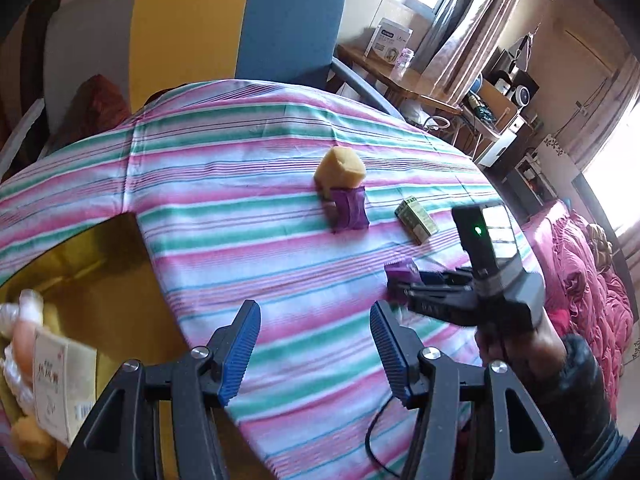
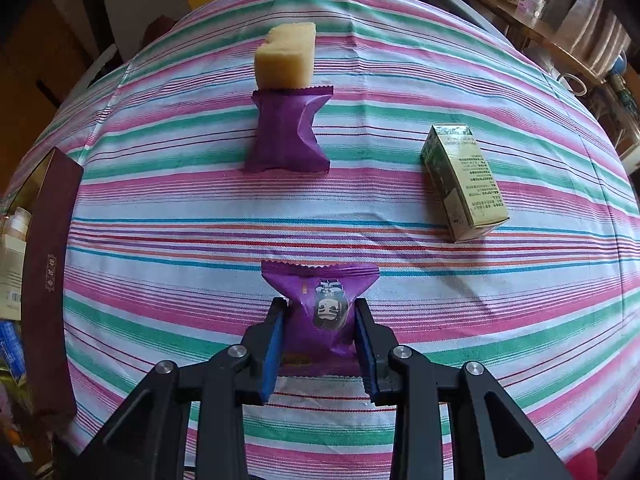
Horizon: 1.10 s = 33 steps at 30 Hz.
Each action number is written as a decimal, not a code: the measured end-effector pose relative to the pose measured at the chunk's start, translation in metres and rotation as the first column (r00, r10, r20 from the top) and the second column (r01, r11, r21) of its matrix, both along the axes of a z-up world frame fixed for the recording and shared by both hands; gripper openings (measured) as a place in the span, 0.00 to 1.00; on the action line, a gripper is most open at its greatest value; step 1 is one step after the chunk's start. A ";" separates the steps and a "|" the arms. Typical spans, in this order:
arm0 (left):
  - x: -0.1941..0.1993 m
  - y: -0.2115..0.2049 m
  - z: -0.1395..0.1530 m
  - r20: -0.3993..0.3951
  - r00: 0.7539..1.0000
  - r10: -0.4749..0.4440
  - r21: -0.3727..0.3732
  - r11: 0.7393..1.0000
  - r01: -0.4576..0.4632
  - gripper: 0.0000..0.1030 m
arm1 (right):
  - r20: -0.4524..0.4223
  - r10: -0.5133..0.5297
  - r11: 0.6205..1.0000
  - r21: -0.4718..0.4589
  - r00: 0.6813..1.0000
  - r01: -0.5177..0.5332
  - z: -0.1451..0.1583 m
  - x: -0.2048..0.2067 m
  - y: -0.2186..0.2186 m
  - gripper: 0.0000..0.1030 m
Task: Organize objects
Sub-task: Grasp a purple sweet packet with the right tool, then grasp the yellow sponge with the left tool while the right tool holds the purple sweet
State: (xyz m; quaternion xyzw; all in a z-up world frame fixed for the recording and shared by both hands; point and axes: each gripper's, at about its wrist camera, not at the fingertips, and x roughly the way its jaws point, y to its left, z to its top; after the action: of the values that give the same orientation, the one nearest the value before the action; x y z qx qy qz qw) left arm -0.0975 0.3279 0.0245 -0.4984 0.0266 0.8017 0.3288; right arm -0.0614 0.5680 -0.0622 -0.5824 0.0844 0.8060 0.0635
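Note:
My right gripper (image 2: 320,312) is shut on a purple snack packet (image 2: 322,306) with a cartoon face, just above the striped tablecloth (image 2: 168,216); it also shows in the left wrist view (image 1: 400,280). A second purple packet (image 2: 286,132) lies farther back, with a yellow sponge block (image 2: 286,56) behind it. A green carton (image 2: 464,182) lies on its side at the right. My left gripper (image 1: 314,340) is open and empty above the cloth, beside a yellow-lined box (image 1: 92,280) holding several items at the left.
The box's dark maroon wall (image 2: 48,272) runs along the table's left edge. A sofa with yellow and blue cushions (image 1: 240,28) stands behind the table. A pink bedspread (image 1: 580,280) and a cluttered wooden desk (image 1: 400,76) are at the right.

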 end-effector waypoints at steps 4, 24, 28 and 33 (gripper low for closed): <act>-0.028 0.033 -0.010 0.034 0.999 -0.010 -0.011 1.000 0.011 0.56 | 0.003 0.003 1.000 0.001 1.000 -0.003 -0.001 -0.005 0.005 0.32; -0.143 0.185 -0.059 0.091 0.996 -0.012 -0.081 0.997 0.020 0.66 | 0.020 0.011 0.999 0.042 1.000 -0.012 -0.001 -0.006 -0.004 0.33; -0.160 0.197 -0.073 0.123 0.992 0.016 -0.129 0.992 0.000 0.65 | 0.021 0.009 0.999 0.046 1.000 -0.010 -0.002 -0.007 -0.004 0.33; -0.167 0.194 -0.087 0.177 0.984 0.028 -0.132 0.991 -0.005 0.42 | 0.021 0.005 0.999 0.050 1.000 -0.006 -0.003 -0.006 -0.003 0.33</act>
State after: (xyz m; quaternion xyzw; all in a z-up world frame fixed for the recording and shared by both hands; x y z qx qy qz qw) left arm -0.2648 0.5223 -0.0620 -0.5890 0.0454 0.7530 0.2898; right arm -0.0677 0.5646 -0.0654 -0.5891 0.0622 0.8020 0.0766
